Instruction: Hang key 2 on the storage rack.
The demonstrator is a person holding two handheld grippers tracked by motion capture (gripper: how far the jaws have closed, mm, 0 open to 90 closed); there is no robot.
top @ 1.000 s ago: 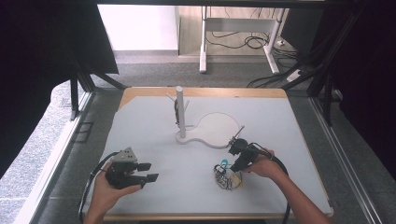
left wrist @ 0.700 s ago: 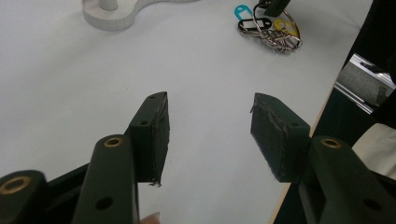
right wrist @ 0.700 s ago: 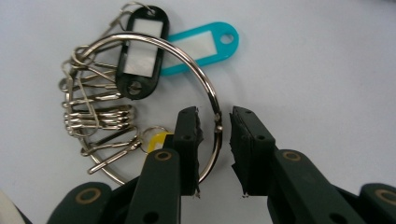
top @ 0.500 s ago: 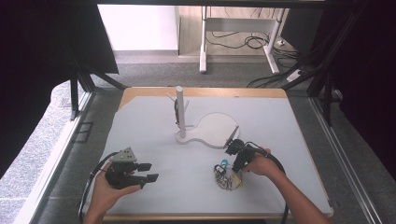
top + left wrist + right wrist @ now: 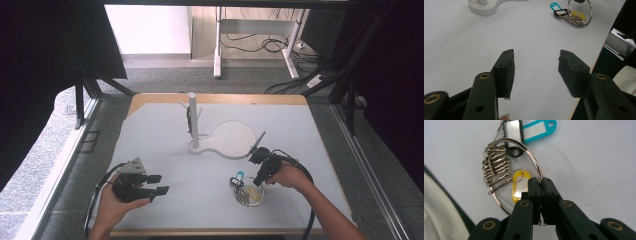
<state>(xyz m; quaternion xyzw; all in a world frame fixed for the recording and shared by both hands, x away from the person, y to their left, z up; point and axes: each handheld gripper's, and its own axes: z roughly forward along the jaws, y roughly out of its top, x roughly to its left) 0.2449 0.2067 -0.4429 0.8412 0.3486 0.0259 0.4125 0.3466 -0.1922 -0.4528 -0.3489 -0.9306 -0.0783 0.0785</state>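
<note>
My right gripper has just closed its fingers, and they now pinch the wire of the big key ring with no gap left. In the high view my right hand sits at the near right of the table, wrist bent, gripper tipped down and leftward onto the ring. The ring lies flat on the table near the right front edge, carrying a teal tag, a black tag, a yellow tag and a bunch of metal clips. My left gripper is held low over the near left of the table, roughly level, fingers apart with nothing between them. The white peg stand stands far of centre.
</note>
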